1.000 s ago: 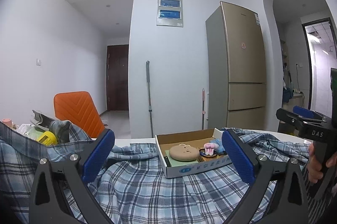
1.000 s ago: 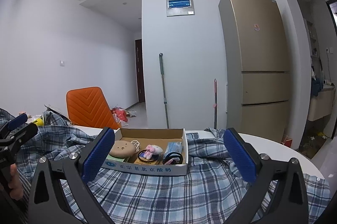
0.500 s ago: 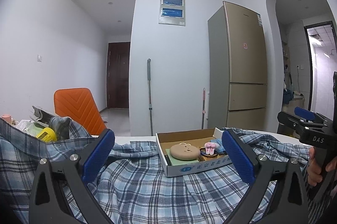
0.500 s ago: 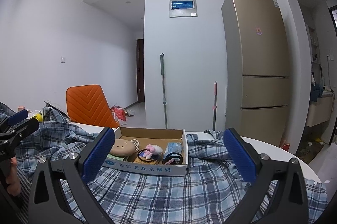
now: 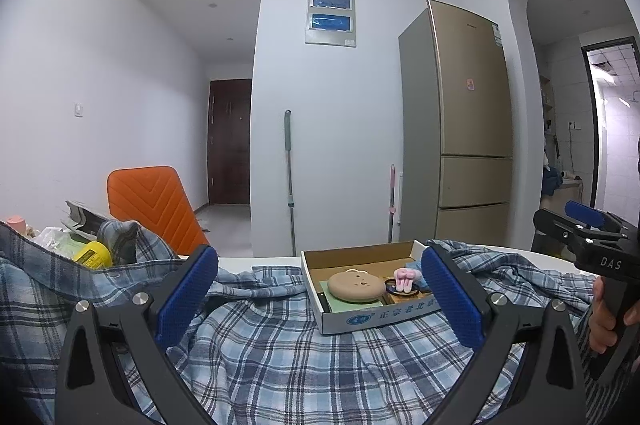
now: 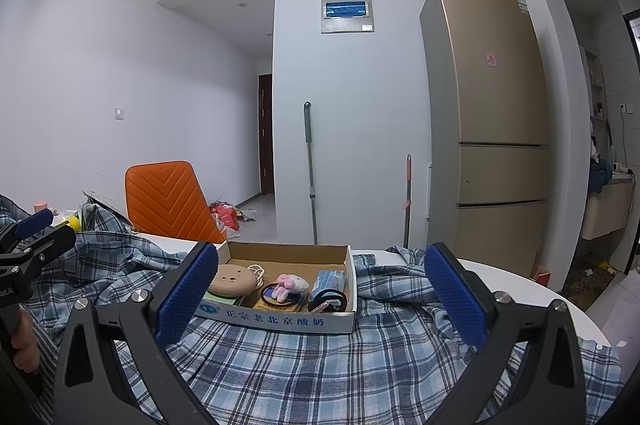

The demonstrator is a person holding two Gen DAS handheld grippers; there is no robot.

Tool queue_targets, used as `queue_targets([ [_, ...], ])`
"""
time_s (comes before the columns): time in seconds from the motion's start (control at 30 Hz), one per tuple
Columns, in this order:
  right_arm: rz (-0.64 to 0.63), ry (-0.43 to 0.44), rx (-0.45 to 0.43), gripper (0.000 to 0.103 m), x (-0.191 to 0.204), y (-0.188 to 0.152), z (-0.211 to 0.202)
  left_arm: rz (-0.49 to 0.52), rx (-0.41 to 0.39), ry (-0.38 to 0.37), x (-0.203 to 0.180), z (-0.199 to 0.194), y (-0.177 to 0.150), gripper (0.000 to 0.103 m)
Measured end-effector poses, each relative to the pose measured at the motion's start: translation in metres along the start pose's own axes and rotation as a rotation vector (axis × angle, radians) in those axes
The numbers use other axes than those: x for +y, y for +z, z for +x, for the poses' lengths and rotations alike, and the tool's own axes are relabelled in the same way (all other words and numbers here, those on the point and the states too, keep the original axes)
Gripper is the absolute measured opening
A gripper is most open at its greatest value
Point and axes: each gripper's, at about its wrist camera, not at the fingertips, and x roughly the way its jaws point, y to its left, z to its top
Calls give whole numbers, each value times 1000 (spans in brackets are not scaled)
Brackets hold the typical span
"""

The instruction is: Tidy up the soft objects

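While both grippers, left (image 5: 318,299) and right (image 6: 320,299), gape wide and hold nothing, the checked shirt (image 6: 320,365) lies spread on the table (image 6: 520,283), under the far cardboard box (image 6: 280,319).

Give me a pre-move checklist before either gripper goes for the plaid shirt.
1. Left gripper open and empty: ok.
2. Right gripper open and empty: ok.
3. Plaid shirt spread in front of both grippers: ok.
4. Shirt free to lift: not ok, the cardboard box sits on it.
5. Box contents settled, tan round plush and pink bunny toy inside: ok.
6. Shirt's left end free of the clutter around the yellow item: cannot tell.
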Motion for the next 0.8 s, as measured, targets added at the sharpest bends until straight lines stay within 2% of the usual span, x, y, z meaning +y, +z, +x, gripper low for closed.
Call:
queue_targets([
  [0.8,16,-8,16,103,0,-1,3,-18,-6,31,2,-1,2,103],
])
